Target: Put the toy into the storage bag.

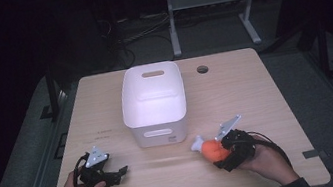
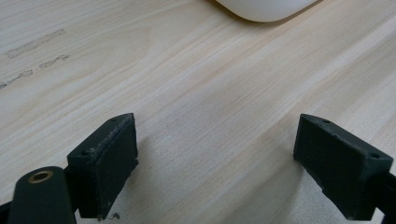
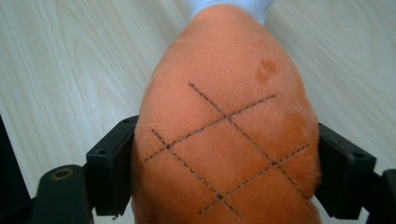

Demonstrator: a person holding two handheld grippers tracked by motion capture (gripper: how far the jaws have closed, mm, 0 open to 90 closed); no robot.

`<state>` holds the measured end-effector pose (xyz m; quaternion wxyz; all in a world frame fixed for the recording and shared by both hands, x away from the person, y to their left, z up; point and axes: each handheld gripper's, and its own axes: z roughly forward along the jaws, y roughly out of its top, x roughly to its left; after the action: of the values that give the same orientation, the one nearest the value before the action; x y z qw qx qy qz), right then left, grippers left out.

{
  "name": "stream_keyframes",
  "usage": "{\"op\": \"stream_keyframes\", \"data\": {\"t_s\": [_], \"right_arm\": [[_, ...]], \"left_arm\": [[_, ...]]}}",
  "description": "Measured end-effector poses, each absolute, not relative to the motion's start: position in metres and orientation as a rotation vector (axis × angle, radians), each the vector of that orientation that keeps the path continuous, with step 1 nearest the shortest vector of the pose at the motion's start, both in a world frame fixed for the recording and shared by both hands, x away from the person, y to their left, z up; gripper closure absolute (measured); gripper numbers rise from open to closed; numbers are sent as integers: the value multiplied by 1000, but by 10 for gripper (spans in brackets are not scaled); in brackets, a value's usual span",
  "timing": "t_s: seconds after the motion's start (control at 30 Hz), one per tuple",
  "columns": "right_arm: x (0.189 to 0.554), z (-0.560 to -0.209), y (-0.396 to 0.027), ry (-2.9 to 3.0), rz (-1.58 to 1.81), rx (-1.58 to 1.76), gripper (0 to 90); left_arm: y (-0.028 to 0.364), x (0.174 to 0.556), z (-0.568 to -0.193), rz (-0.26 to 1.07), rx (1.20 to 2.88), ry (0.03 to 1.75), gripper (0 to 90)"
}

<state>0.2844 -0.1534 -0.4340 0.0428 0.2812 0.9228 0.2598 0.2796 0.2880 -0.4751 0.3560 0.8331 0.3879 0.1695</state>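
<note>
Your right gripper (image 1: 220, 152) clamps the orange plush drumstick (image 1: 212, 149) at five o'clock from the white bin (image 1: 154, 103), while your left gripper (image 1: 119, 174), jaws spread and empty, rests on the surface (image 1: 246, 96) at seven o'clock.

pale wood-grain table (image 2: 196, 93) matt; white bin (image 1: 153, 103) smooth plastic; orange toy (image 3: 224, 140) fuzzy cloth, stitched.

The right gripper (image 3: 226, 177) clamps an orange plush drumstick (image 3: 224, 130) between its 2 jaws above the wooden table (image 3: 70, 70).
</note>
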Motion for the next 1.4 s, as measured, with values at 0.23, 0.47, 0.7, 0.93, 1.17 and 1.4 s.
{"op": "stream_keyframes", "data": {"t_s": [0.23,0.47,0.7,0.93,1.17,1.4], "right_arm": [[286,-428,-161,2799,808,888,199],[288,-420,-168,2781,839,904,207],[293,-413,-174,2773,856,915,235],[300,-404,-177,2764,861,923,243],[306,-394,-177,2749,889,914,243],[313,-377,-177,2735,919,903,243]], "left_arm": [[288,280,-475,437,2151,1002,127],[288,280,-475,437,2158,999,127],[288,280,-475,437,2156,1000,127],[288,280,-475,437,2148,1004,127],[288,280,-475,437,2147,1005,127],[288,280,-475,437,2147,1005,127]]}}
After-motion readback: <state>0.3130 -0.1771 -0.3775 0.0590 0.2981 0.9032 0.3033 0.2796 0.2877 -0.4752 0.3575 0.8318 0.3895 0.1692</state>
